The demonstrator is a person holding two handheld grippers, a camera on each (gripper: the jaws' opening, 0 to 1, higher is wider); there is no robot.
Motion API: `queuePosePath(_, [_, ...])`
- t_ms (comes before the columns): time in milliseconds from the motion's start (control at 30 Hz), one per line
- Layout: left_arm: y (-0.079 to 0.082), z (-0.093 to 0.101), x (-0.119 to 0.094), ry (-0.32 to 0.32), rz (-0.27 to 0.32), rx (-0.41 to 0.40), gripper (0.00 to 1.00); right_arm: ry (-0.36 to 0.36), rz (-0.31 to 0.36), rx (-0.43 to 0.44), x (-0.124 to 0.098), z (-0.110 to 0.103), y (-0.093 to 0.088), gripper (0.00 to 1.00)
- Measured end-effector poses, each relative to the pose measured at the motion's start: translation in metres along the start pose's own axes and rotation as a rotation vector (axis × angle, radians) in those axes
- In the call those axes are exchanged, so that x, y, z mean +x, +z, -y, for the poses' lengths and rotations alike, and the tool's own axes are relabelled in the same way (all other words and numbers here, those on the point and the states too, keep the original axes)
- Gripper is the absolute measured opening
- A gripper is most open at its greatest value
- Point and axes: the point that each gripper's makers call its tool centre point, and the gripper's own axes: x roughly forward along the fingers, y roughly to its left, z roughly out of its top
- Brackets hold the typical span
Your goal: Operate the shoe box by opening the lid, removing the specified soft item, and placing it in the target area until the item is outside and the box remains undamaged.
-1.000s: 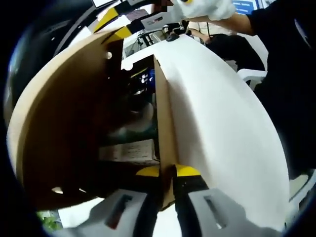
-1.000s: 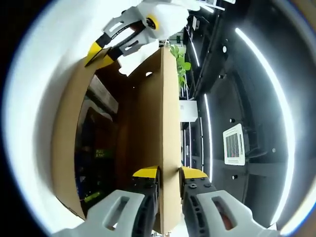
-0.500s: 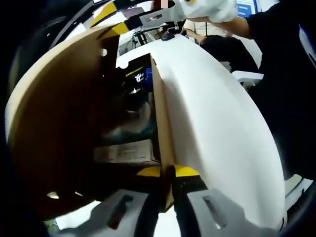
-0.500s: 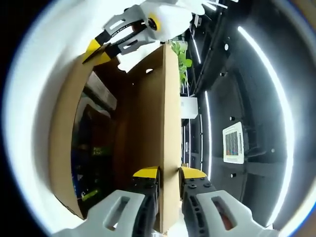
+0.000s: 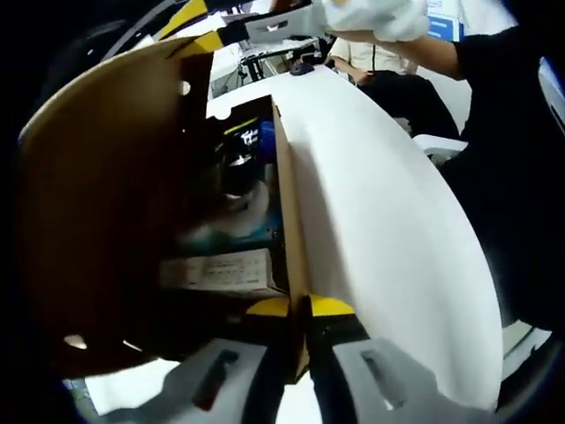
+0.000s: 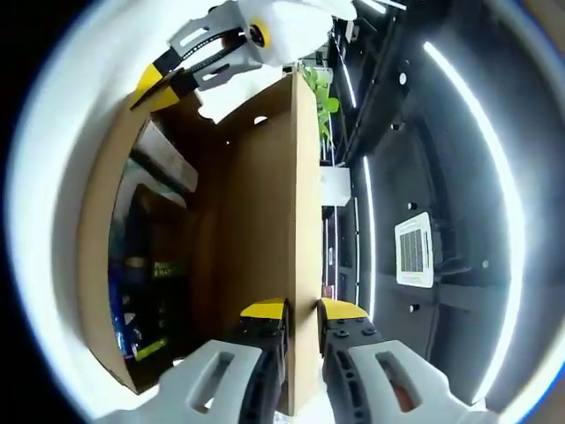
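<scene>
In the left gripper view, the left gripper [image 5: 299, 311] has its two yellow-tipped jaws drawn close together, pinching a thin cardboard edge between them. At the top of that view the right gripper [image 5: 212, 37] reaches in, carried by a white-gloved hand [image 5: 375, 16] on a dark-sleeved arm [image 5: 503, 62]. In the right gripper view, the right gripper [image 6: 301, 310] likewise clamps a cardboard panel edge between nearly closed jaws, while the left gripper [image 6: 163, 81] enters at upper left, held by a white-gloved hand [image 6: 287, 22]
</scene>
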Motion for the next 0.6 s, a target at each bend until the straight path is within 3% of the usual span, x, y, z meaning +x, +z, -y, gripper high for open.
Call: queuePosePath(600, [-0.0023, -0.002, 0.0028, 0.02, -0.025, -0.028, 0.05, 0.028, -0.041, -0.015, 0.0065, 0.0059, -0.0001, 0.1])
